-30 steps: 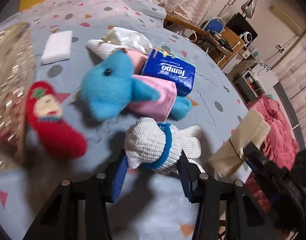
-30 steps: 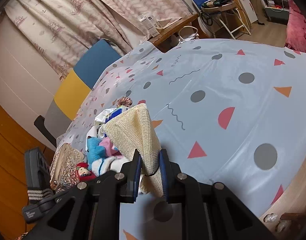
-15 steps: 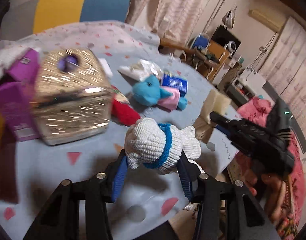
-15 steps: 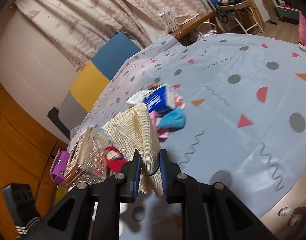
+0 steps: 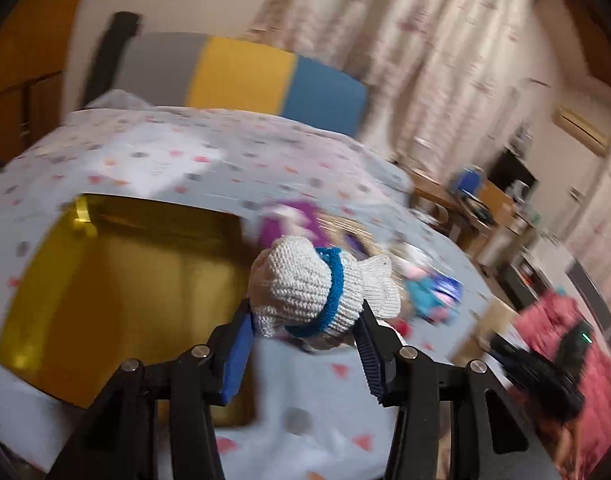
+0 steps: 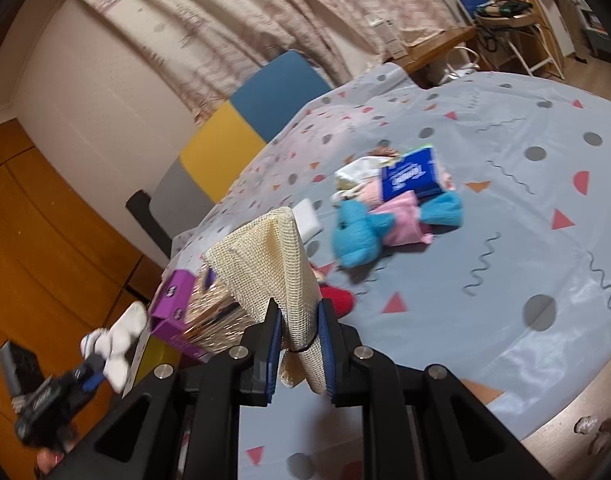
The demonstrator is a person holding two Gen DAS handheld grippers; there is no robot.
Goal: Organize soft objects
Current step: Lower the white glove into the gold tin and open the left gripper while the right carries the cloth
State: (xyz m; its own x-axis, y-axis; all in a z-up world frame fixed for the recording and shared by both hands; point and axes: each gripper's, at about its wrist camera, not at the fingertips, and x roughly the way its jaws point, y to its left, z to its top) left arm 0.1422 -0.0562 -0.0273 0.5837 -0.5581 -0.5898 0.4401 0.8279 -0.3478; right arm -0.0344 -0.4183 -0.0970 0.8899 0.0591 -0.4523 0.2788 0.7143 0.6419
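The left tool [image 5: 305,322] grips a knit glove [image 5: 305,284] above the yellow box [image 5: 117,292] at the counter's edge, probably to drop it in. The right tool [image 6: 299,344] clamps a cream cloth [image 6: 265,264] aloft, likely bound there too.

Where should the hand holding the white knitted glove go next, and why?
Probably a little forward and down, to bring the white knitted glove over the open yellow box, then let go. The left gripper is shut on the glove, and the box lies just ahead and looks empty in the blurred view. The right gripper holds a cream mesh cloth, likely next.
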